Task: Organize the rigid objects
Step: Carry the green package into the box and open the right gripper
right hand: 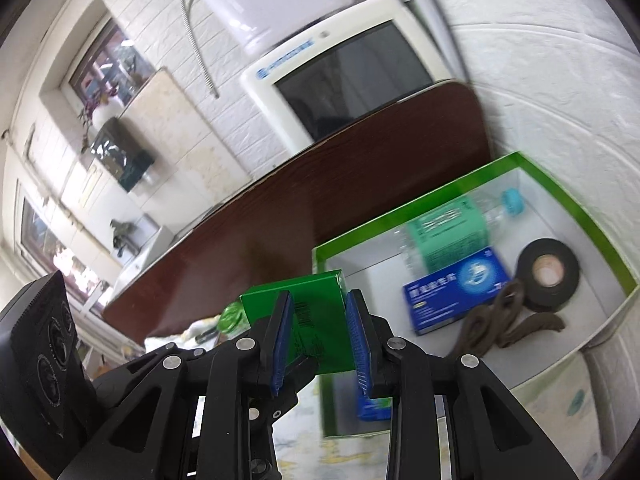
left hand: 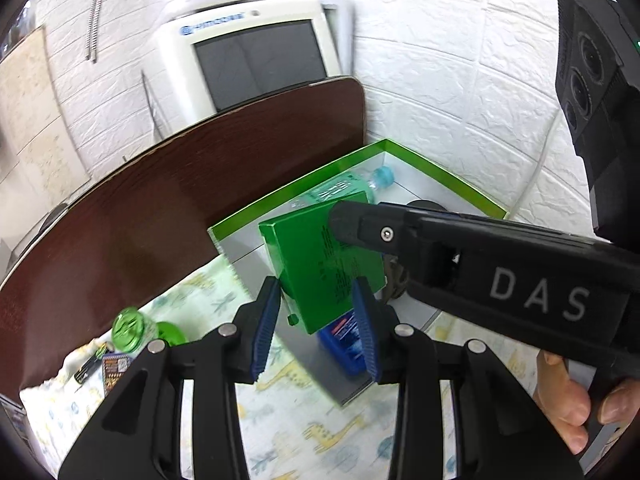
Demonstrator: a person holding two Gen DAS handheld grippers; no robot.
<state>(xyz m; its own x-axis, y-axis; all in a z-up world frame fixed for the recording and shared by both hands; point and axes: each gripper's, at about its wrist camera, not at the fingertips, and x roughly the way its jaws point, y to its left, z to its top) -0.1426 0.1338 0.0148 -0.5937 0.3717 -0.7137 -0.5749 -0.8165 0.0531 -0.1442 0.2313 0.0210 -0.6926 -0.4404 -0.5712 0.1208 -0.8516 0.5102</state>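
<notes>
Tongs of both hands, left tongs (left hand: 316, 320) and right tongs (right hand: 320, 338), clench one green box (left hand: 320, 264), held above the green-rimmed tray (right hand: 580, 216), at seven o'clock from its tape roll (right hand: 548, 274).

between our blue pads (right hand: 360, 340) we see a green box (right hand: 316, 320); beyond, a green-rimmed grey tray (right hand: 420, 216), black tape (right hand: 548, 274), giraffe-print cloth (left hand: 320, 432).

White monitor (right hand: 352, 76) behind dark wooden board (left hand: 192, 196); window (right hand: 108, 68), blurred.
</notes>
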